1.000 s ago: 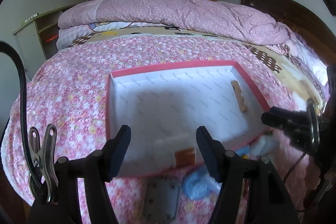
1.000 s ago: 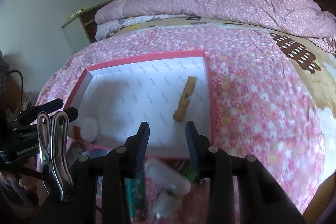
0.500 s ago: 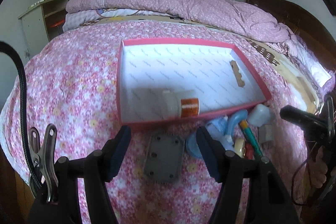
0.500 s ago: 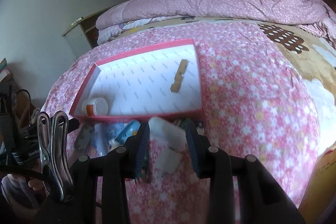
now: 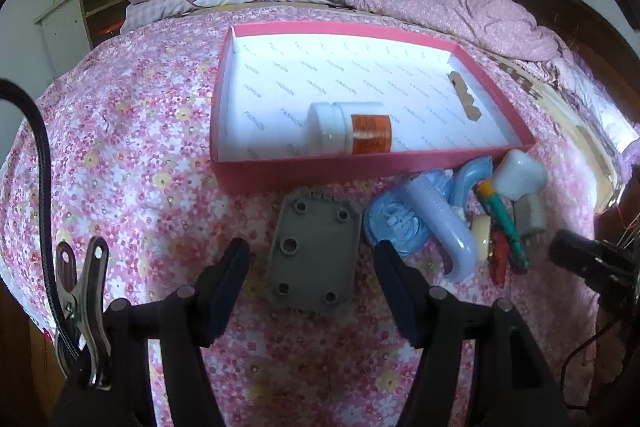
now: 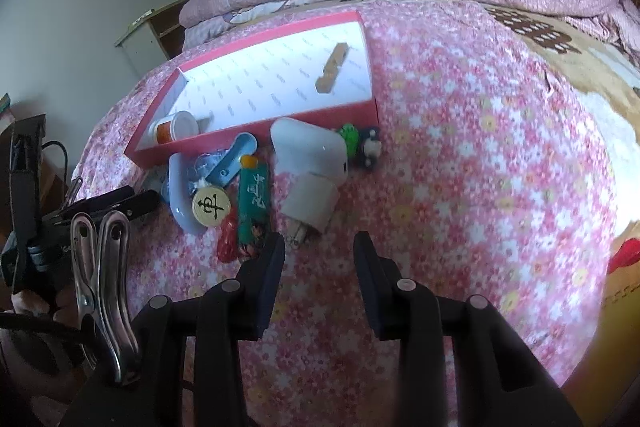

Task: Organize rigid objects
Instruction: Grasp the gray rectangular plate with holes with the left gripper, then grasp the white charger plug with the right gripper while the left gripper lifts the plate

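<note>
between the left gripper's parted, empty fingers lay the grey plate, flat on the flowered bedspread, long axis running straight away from the fingertips toward the pink box. sat framed with a gap on both sides, touched by neither pad. judged the likeliest next pick for this hand: short sides across the opening, so a drop and a squeeze should do.

just beyond the plate stood the box's near wall, with a white bottle on its side and a wooden piece already inside. to the right of the fingers lay the blue curved tube and the rest of the heap.

ahead of the right gripper, also released and holding nothing, narrower in its gap, lay the white plug adapter, prongs pointing back at the fingertips, slightly left of centre. past it, the white earbud case; further left, the green lighter and round game piece, lighter lengthwise toward the box. small green figure just right of the case.

nearer to the adapter than the left hand; plate clearly the left's.
</note>
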`<state>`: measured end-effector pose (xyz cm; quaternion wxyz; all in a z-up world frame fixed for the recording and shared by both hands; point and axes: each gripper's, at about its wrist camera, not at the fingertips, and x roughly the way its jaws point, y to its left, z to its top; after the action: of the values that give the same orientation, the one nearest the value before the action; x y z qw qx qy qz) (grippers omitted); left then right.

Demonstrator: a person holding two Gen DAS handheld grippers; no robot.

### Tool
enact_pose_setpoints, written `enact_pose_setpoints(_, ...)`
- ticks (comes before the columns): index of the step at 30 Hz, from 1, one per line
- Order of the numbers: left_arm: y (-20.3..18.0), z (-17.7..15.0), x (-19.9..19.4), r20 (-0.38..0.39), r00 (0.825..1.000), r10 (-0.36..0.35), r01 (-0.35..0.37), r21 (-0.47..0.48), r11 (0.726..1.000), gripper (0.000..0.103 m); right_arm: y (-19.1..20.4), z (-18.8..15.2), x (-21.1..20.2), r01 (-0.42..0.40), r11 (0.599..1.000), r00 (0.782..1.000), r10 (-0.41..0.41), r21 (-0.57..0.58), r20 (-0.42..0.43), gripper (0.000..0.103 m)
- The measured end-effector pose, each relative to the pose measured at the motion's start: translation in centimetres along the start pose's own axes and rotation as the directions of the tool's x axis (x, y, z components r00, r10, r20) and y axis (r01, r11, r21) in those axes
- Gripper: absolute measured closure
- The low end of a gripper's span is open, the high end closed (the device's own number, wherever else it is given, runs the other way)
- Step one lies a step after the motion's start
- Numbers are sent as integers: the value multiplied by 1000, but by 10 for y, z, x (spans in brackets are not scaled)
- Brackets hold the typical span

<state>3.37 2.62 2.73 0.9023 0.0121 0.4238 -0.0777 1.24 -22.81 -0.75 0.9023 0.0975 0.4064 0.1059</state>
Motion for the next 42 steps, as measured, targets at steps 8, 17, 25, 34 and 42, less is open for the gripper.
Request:
enact_pose_setpoints(8, 1, -3, 5, 8, 1000, 30, -30, -27, 999, 42, -6, -3, 6, -48, 998, 999, 49, 40, -16, 66)
enact_pose_setpoints(17, 1, -7, 0, 5, 1000, 7, -7, -25, 1000, 56, -2, 2, 15, -53, 997, 998, 54, 48, -19, 66)
enact_pose_setpoints(25, -1, -11, 0, 20, 999, 29, -29, -6, 1000, 55, 0, 10, 17, -30, 998, 1000, 31, 60, -7, 66)
enact_pose_setpoints(34, -3, -15, 1, 49, 998, 45, -46, 8, 999, 55, 11, 15, 31, 6, 998, 1000, -7, 55, 28, 62)
enact_pose_setpoints(42, -4, -14, -1, 43, 998, 39, -39, 8, 999, 56, 12, 15, 31, 8, 998, 999, -10, 62, 38, 62)
